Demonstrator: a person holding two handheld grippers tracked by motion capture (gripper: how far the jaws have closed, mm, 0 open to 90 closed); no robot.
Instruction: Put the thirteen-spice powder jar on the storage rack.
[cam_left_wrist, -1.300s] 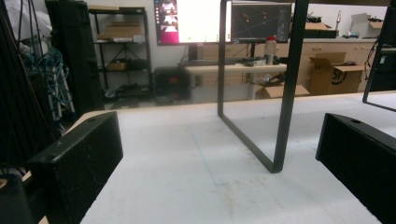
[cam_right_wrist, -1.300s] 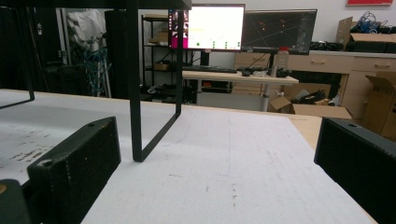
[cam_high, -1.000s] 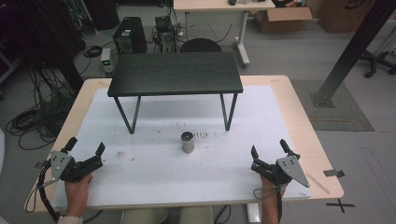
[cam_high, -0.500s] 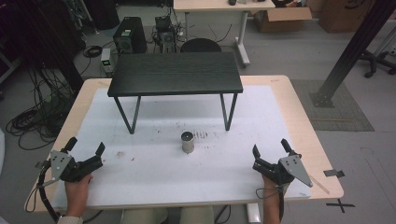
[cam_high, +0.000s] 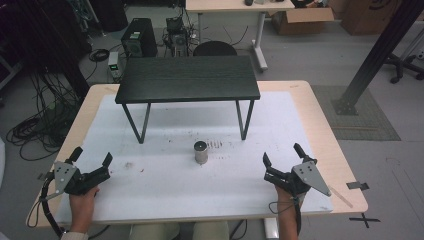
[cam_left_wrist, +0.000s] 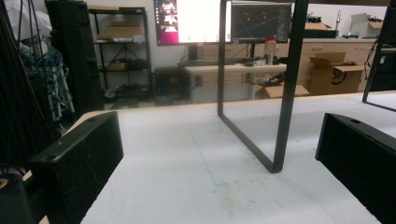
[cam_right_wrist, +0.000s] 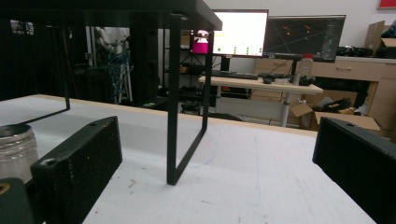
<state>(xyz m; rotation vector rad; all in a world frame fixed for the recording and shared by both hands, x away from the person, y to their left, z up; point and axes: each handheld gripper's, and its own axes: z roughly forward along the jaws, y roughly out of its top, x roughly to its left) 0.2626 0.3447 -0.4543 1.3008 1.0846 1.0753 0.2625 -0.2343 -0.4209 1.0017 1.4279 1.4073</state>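
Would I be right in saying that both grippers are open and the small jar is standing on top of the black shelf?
Not quite: the jar stands on the white table, in front of the shelf, as the high view shows. Both the left gripper and right gripper are indeed open.

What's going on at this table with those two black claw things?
A person sits at a white-topped table, holding a left gripper and a right gripper, one in each hand. Both rest near the table's front edge with jaws wide open, gripping nothing. Between them, farther in, a small grey jar stands upright and untouched. Behind it stands a little black bench on thin metal legs. The right gripper looks slightly nearer the jar, so it may reach first.
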